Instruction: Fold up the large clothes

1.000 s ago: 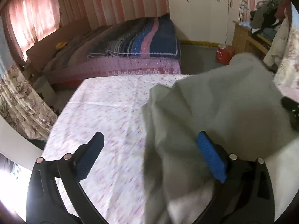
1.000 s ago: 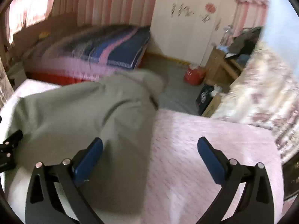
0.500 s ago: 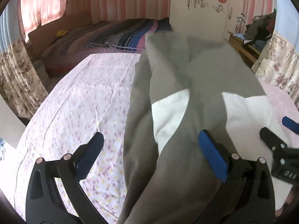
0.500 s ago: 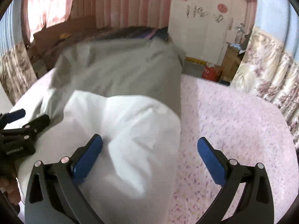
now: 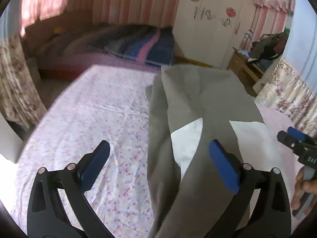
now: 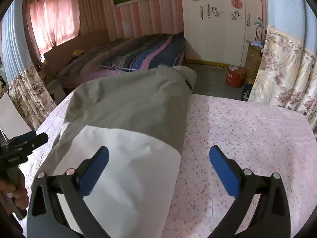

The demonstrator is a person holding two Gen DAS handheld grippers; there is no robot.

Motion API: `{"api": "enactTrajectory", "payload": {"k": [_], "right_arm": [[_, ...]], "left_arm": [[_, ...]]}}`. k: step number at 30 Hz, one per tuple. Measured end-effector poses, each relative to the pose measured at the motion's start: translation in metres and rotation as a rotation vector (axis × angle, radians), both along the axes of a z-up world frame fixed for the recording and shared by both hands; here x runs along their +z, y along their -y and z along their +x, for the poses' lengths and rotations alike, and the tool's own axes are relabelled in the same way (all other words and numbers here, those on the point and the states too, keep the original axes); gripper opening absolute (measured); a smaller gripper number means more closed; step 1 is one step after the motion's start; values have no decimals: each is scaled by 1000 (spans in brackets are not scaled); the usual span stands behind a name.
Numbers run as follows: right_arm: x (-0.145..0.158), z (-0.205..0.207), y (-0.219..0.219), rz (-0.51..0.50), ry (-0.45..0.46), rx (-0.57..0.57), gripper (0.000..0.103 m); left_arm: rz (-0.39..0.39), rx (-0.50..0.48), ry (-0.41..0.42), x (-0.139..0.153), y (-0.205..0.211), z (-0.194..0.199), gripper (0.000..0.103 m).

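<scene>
Grey-and-white jacket (image 6: 128, 119) lies lengthwise on floral bedsheet (image 6: 247, 129), sides seemingly folded inward into long strip. Left gripper (image 5: 158, 162) and right gripper (image 6: 158, 164) both spread wide, grasping nothing. Likely left: crosswise fold, hood end toward hem.

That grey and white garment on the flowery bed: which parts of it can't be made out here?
- Near end of the grey and white garment: left wrist view, cut off by the bottom edge.
- Its type and sleeves: both views, folded under itself.
- Its underside: hidden against the pink floral bedsheet.
- Far hem: right wrist view, bunched up.
</scene>
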State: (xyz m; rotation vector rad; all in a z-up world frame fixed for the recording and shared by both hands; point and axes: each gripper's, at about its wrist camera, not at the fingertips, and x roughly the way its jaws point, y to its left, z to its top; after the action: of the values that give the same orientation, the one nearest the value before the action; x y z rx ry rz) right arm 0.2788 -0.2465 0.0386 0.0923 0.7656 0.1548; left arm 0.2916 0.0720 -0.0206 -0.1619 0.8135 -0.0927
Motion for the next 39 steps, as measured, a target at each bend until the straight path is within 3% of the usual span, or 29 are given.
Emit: {"api": "enactTrajectory", "payload": {"k": [4,7,11,13,15,16,18,19,21,25,30,35,39], "right_arm": [[-26,20,0,19,-87,9,101],[-41,25,3,97,-119,-1,101],[-57,35,-4,120,-174,10,101],[-62,40,-7,147,-195,28,96],[-64,41,-8,185,-199,42,82],[-64,41,-10,192,-199,45,78],[-60,41,-14,196,-197,46,63],[-57,41,-16,183,-187,50,60],[-52,39,-21,162,-163,57,48],[-40,31,-14,197,-102,56,37],[-14,17,8,167,-43,83,31],[22,0,78,92,-10,90,31],[20,-10,155,-6,-70,43,36]], "left_arm": [[-4,-27,-118,-36,4,26,100],[-18,-16,-137,-50,6,30,100],[-62,12,-177,-65,9,37,100],[-47,12,-173,-66,15,39,100],[-31,8,-173,-66,18,42,98],[-33,-5,-170,-65,21,44,92],[-98,-61,-162,-60,29,45,53],[-95,-63,-158,-57,34,44,44],[-33,-70,-135,-51,47,42,36],[20,-53,-83,-40,59,32,19],[-23,-100,-44,-10,85,18,12],[-69,-206,-23,8,164,11,12],[-134,-233,-43,-6,234,13,15]]}}
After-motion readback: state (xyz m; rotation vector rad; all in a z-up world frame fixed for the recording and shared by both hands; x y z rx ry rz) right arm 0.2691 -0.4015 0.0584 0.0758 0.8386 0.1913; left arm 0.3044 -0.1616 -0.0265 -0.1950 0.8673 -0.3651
